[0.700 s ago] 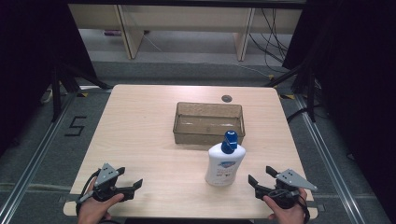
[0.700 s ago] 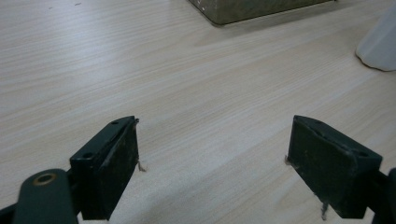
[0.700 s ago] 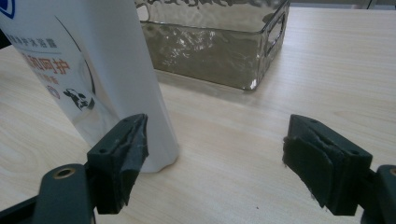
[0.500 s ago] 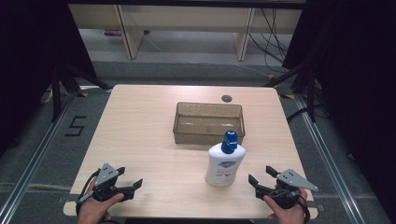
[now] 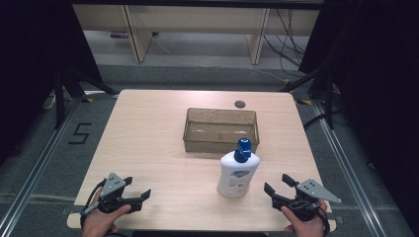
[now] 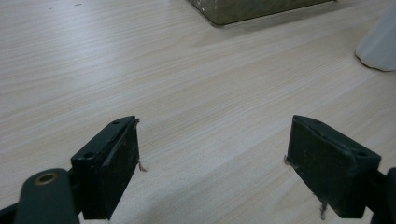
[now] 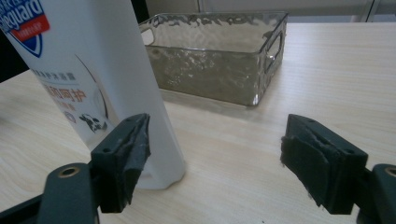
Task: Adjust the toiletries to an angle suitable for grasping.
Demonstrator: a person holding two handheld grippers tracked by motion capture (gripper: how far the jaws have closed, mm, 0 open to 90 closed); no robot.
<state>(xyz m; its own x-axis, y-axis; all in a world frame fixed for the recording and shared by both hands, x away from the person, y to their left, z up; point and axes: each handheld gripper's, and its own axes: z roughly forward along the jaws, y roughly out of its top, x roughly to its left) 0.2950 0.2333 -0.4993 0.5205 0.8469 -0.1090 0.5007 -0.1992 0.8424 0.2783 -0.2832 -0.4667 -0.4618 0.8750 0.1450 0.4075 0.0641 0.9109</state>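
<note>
At the table's (image 5: 148, 128) near left corner the left gripper (image 5: 140, 192) rests low over bare wood, held by a hand (image 5: 101, 222) cut off by the frame's bottom edge. Its jaws stand wide apart with nothing between them; in the left gripper view (image 6: 212, 154) they frame plain tabletop, with a corner of the tray (image 6: 247, 9) cropped at the top and a white sliver of the bottle (image 6: 380, 44) at the right edge.

On the floor left of the table a "5" (image 5: 81, 133) is marked.

Mid-table sits the clear, ripple-walled tray (image 5: 221, 143), empty, with a dark round hole (image 5: 240, 104) in the tabletop just behind it. Just in front of the tray's right half stands the bottle (image 5: 237, 173), upright, white with a blue cap. In the right gripper view its label (image 7: 23, 23) reads "...eguard" on a blue shield, the first letters cut off; Chinese characters and a small cow drawing lie below, too small to read.

The right gripper (image 5: 277, 186) lies near the bottle's right, apart from it. Its jaws gape (image 7: 215, 154), clamped on nothing; the left jaw overlaps the bottle's base in its own view.
</note>
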